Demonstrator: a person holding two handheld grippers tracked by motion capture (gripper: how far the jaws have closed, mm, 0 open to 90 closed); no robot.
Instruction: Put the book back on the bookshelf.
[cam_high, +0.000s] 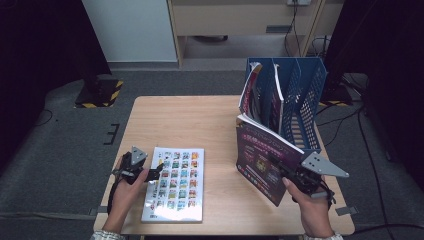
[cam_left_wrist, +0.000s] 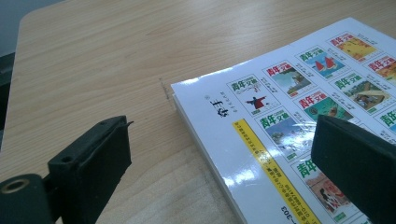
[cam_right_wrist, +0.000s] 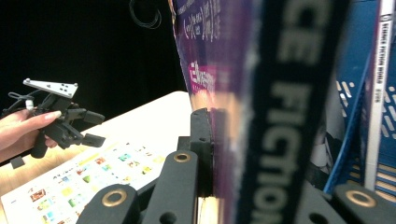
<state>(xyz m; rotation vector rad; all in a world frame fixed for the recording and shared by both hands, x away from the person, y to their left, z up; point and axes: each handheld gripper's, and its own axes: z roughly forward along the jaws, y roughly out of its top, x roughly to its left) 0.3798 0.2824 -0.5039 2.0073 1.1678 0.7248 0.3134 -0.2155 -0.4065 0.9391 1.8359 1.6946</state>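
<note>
A purple magazine (cam_high: 262, 162) stands tilted on edge at the table's right, and my right gripper (cam_high: 276, 164) is shut on its near lower part. In the right gripper view the jaws clamp this purple magazine (cam_right_wrist: 210, 56) by its dark spine, right gripper (cam_right_wrist: 224, 154). A white magazine (cam_high: 175, 182) with rows of small cover pictures lies flat at the front left. My left gripper (cam_high: 156, 174) is open at its left edge. In the left gripper view, left gripper (cam_left_wrist: 219, 158), one jaw is over bare wood and the other over the white magazine (cam_left_wrist: 289, 93), with nothing held.
A blue slotted file rack (cam_high: 302, 95) stands at the table's (cam_high: 200, 120) back right with magazines (cam_high: 252, 92) upright in its left slots; it is just behind the purple magazine. The blue rack (cam_right_wrist: 369, 93) is close by in the right gripper view. Bare wood lies between the two magazines.
</note>
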